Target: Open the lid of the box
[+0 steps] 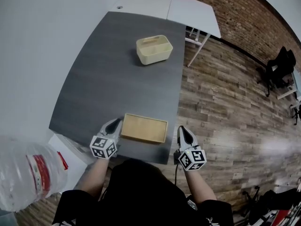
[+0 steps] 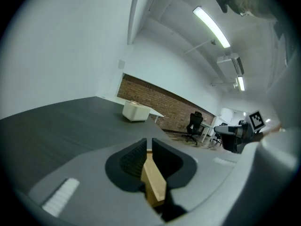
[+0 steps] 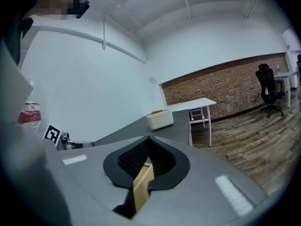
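The left tool [image 1: 114,124] is hovering clenched and empty just beside the left end of the flat wooden lid [image 1: 145,127], which is lying at the near edge of the desk [image 1: 108,79]. Shut like this, it is risking a nudge that sends the lid sliding off toward the person. The cream box [image 1: 154,49] is sitting open-topped well apart at the far end, out of harm's way. The right tool [image 1: 184,132] is likewise clenched on nothing, hanging near the desk's right edge. Coming in low, it is likely to be knocking that edge.
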`<state>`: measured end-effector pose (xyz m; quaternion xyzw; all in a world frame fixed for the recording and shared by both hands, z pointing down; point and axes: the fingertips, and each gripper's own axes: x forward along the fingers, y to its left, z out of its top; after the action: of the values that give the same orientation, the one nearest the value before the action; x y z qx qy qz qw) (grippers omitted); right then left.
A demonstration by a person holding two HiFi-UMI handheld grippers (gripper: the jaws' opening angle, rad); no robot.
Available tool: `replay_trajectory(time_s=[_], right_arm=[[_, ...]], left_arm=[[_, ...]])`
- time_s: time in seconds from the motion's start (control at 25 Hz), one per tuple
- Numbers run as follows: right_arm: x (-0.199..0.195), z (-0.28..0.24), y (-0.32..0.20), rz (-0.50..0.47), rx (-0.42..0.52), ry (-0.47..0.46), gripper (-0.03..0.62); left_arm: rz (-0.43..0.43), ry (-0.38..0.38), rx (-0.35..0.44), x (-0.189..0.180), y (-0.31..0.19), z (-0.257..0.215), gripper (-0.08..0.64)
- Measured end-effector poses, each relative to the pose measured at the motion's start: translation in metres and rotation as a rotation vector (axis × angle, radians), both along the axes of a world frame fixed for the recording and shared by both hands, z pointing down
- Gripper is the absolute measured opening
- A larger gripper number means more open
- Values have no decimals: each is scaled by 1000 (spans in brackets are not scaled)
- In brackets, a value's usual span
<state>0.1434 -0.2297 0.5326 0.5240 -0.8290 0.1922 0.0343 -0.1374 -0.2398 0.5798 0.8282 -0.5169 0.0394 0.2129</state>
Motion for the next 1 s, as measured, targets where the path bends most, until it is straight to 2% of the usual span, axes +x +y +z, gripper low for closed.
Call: replay_trajectory(time_s=[0.24, 0.56, 1.0], right_arm=[[-6, 18, 8, -3, -76, 12, 3], [-17, 41, 7, -10, -126, 21, 3], [-37, 72, 7, -46, -237, 44, 103]], left_arm=[[8, 20, -63, 3, 2, 16, 35], [39, 37, -131, 9, 0, 37, 71], [52, 46, -165, 10, 0, 43, 77]])
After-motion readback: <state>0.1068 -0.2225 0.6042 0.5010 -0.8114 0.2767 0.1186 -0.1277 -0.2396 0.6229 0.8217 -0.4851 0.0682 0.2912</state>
